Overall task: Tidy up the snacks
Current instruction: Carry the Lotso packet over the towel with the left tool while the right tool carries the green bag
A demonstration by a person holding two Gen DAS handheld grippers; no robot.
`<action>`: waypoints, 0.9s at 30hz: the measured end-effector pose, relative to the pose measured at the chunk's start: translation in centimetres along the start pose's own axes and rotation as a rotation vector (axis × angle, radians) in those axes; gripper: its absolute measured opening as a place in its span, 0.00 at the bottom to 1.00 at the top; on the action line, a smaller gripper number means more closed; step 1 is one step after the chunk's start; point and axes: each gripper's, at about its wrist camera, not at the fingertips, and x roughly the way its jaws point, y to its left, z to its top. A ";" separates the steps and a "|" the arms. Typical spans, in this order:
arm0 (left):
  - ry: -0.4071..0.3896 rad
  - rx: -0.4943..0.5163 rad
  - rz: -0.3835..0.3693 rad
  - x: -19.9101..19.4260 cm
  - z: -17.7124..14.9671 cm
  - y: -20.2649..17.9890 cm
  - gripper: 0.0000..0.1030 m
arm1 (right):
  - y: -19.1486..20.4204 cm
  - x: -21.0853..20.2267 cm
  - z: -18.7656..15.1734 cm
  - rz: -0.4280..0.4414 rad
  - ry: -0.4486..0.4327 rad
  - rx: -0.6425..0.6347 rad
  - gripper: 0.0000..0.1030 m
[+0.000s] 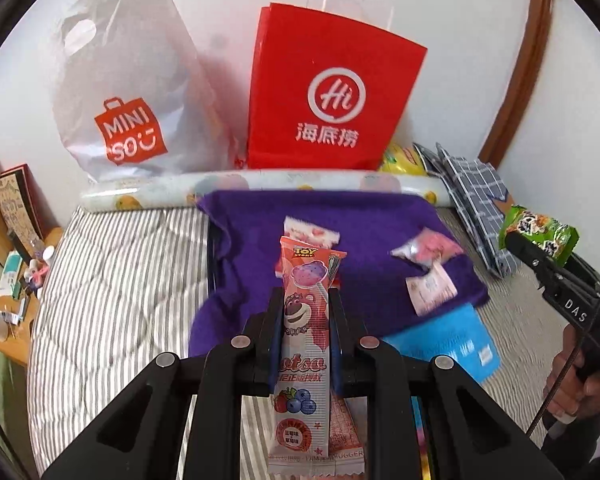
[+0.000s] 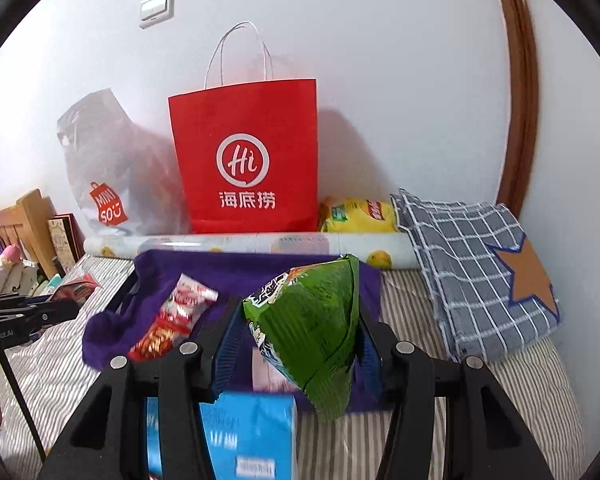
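My left gripper [image 1: 305,300] is shut on a long pink Lotso candy packet [image 1: 302,344], held upright above the purple cloth [image 1: 372,220]. My right gripper [image 2: 296,316] is shut on a green snack packet [image 2: 312,320]; the left wrist view shows that green snack packet [image 1: 540,236] at the far right. On the cloth lie a red-and-white packet [image 2: 180,308] and small pink packets [image 1: 424,248]. A blue packet [image 2: 248,432] lies at the cloth's near edge. Against the wall stand a red paper bag [image 1: 332,92] and a white Miniso plastic bag [image 1: 128,92].
A rolled patterned sheet [image 1: 260,184] lies between the bags and the cloth. A yellow chip bag [image 2: 360,214] and a folded plaid cloth [image 2: 480,264] sit at the right. Striped bedding [image 1: 112,272] spreads to the left, with a cluttered wooden shelf [image 1: 12,280] beyond its edge.
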 end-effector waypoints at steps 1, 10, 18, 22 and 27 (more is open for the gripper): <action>-0.006 0.000 -0.001 0.2 0.5 0.1 0.19 | 0.0 0.4 0.3 0.004 -0.002 0.000 0.48; -0.018 0.009 0.005 2.9 3.4 0.3 0.19 | 0.1 5.7 2.5 0.042 0.037 0.004 0.48; 0.025 -0.027 0.002 6.5 3.3 1.6 0.19 | 0.1 9.6 1.0 0.071 0.119 0.003 0.48; 0.055 -0.049 -0.002 8.0 2.8 2.3 0.19 | 0.2 10.6 0.4 0.078 0.156 -0.005 0.48; 0.085 -0.055 0.006 9.2 2.2 2.7 0.19 | 0.2 11.4 -0.1 0.083 0.187 -0.003 0.48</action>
